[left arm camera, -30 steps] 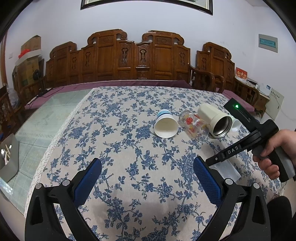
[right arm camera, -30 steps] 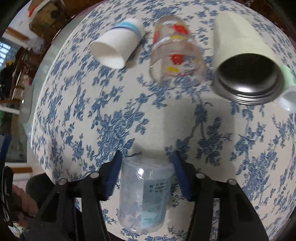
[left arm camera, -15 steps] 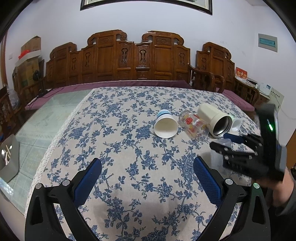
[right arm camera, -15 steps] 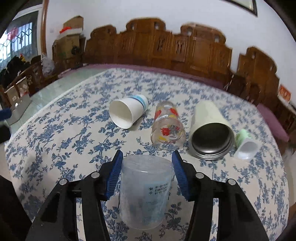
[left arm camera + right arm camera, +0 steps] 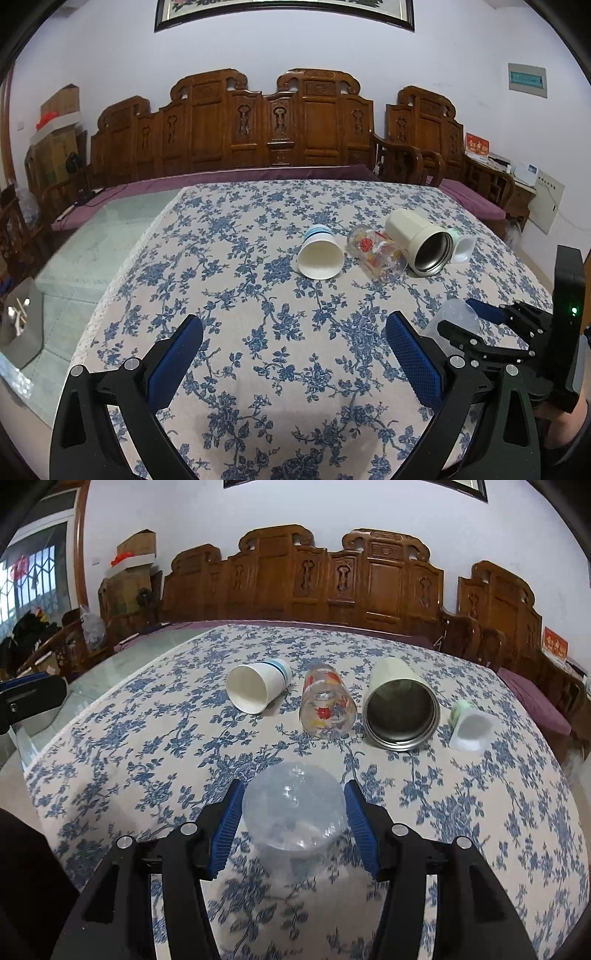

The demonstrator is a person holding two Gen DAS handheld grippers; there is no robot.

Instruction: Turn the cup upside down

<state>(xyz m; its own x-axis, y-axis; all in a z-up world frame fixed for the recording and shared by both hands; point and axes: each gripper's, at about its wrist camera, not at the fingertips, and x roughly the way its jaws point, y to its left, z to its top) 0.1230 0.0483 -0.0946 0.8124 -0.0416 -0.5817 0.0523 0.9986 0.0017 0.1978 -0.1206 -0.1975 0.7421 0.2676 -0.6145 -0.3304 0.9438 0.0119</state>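
Surface (image 5: 147, 738) covered in cream cloth (image 5: 258, 350) with blue floral print, lace edging along left side. Lying on their sides in a row at mid-cloth, mouths toward cameras: white paper cup (image 5: 256, 691) with blue bands, printed clear glass (image 5: 327, 703) just beside, cream steel-lined tumbler (image 5: 400, 709) touching glass, small white-and-green cup (image 5: 469, 725) farthest right. Bare greenish glass top (image 5: 85, 254) beyond cloth's left edge.

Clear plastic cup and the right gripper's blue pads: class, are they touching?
Touching. The right wrist view shows both pads pressed against the clear plastic cup, no gap either side.
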